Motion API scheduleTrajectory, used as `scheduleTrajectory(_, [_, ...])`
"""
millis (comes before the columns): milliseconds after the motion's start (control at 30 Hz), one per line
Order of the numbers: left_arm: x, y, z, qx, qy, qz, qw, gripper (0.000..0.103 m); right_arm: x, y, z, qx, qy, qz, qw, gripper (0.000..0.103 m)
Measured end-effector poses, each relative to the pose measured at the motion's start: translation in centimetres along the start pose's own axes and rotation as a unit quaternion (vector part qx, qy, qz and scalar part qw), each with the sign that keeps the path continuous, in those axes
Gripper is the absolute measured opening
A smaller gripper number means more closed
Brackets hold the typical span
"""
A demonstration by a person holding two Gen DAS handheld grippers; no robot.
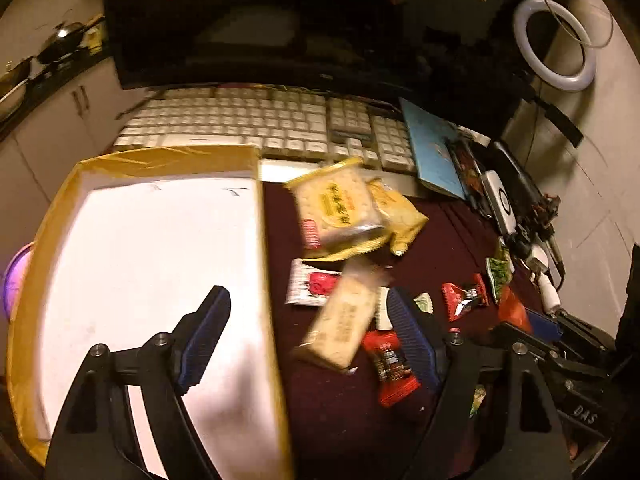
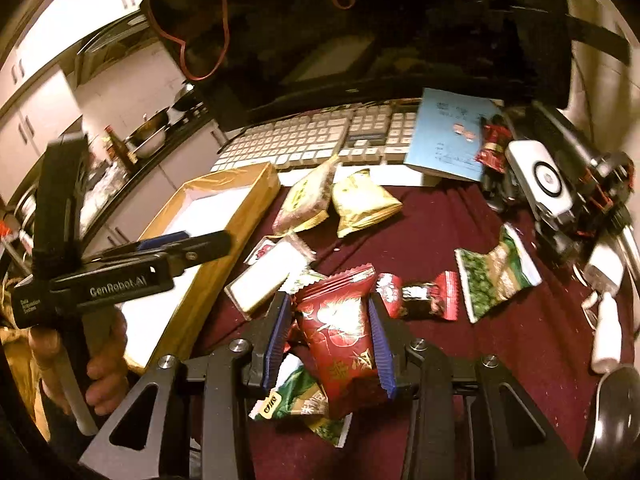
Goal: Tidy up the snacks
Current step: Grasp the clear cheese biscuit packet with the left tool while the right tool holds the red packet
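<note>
Box (image 1: 152, 264) sits at far left, yellow-brown cardboard walls with a white floor, nothing visible inside it. Left gripper (image 1: 312, 312) hangs over the box's right wall, jaws spread wide, one finger above the white floor and the other above the maroon cloth (image 1: 440, 240); nothing pinched. Right wrist view shows the same tool side-on at the box edge, a hand (image 2: 100, 364) on its handle. Pale cracker packet (image 1: 344, 320) lies blurred between the spread fingers, on the cloth just right of the box; contact with the pads can't be told. Above it, two yellow biscuit packs (image 1: 336, 208) overlap near the white keyboard (image 1: 260, 124). Red-and-white sachet (image 1: 312, 286) lies just left of the cracker packet. Right gripper (image 2: 330, 340) is pinching a red snack pouch (image 2: 344, 332), both blue pads pressed on its sides, with green packets underneath. Further right, red candy wrapper (image 2: 424, 294), then green pea bag (image 2: 496, 276). Blue booklet (image 2: 452, 136) rests against the keyboard's right end.
</note>
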State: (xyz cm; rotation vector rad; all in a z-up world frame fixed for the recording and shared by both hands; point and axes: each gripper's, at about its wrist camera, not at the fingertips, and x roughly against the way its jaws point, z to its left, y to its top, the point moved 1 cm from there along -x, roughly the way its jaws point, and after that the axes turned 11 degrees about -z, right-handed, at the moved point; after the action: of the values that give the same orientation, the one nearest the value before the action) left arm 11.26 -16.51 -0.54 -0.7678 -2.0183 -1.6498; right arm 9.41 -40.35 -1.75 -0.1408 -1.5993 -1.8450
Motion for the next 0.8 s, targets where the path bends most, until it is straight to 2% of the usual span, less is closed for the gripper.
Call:
scheduleTrajectory(33, [0.6, 0.3, -0.4, -0.01, -0.001, -0.015, 0.9998, 0.08, 0.0, -0.1, -0.1, -0.004, 0.001, 0.001, 1.0, 0.039])
scheduleTrajectory(133, [0.9, 0.3, -1.7, -0.051, 0.014, -0.021, 0.9984, 0.08, -0.1, -0.3, -0.1, -0.004, -0.005, 0.002, 1.0, 0.039])
scheduleTrajectory(233, [1.1, -0.9, -2.9, -0.064, -0.001, -0.03, 0.9975, 0.08, 0.4, -0.2, 0.0, -0.005, -0.007, -0.006, 1.0, 0.039])
scheduleTrajectory(333, [-0.7, -2.0, -3.8, -0.065, -0.014, 0.012, 0.9977, 0.08, 0.5, -0.1, -0.2, -0.003, -0.014, -0.004, 1.0, 0.039])
scheduleTrajectory(367, [-0.6, -2.1, -4.1, -0.066, -0.027, 0.008, 0.9974, 0.08, 0.5, -0.1, -0.3, -0.004, -0.017, -0.004, 1.0, 0.039])
scheduleTrajectory(433, [-0.8, -2.2, -4.4, -0.08, -0.012, -0.001, 0.9967, 0.08, 0.7, -0.1, -0.6, -0.009, -0.017, -0.009, 1.0, 0.039])
scheduleTrajectory(500, [-2.2, -2.1, -3.7, -0.07, -0.007, 0.026, 0.9971, 0.08, 0.6, -0.2, -0.9, -0.015, -0.019, -0.006, 1.0, 0.039])
scheduleTrajectory(567, [-3.5, -1.9, -3.2, -0.061, -0.018, 0.05, 0.9967, 0.073, 0.5, -0.2, -0.9, -0.013, -0.023, -0.004, 1.0, 0.039])
scheduleTrajectory(700, [-5.1, -1.9, -3.8, -0.09, -0.017, 0.075, 0.9929, 0.07, 0.3, -0.2, -0.9, -0.014, -0.019, -0.003, 1.0, 0.039])
scheduleTrajectory(800, [-6.3, -2.3, -5.2, -0.151, 0.013, 0.084, 0.9849, 0.07, 0.2, -0.2, -0.6, -0.008, -0.018, -0.001, 1.0, 0.039])
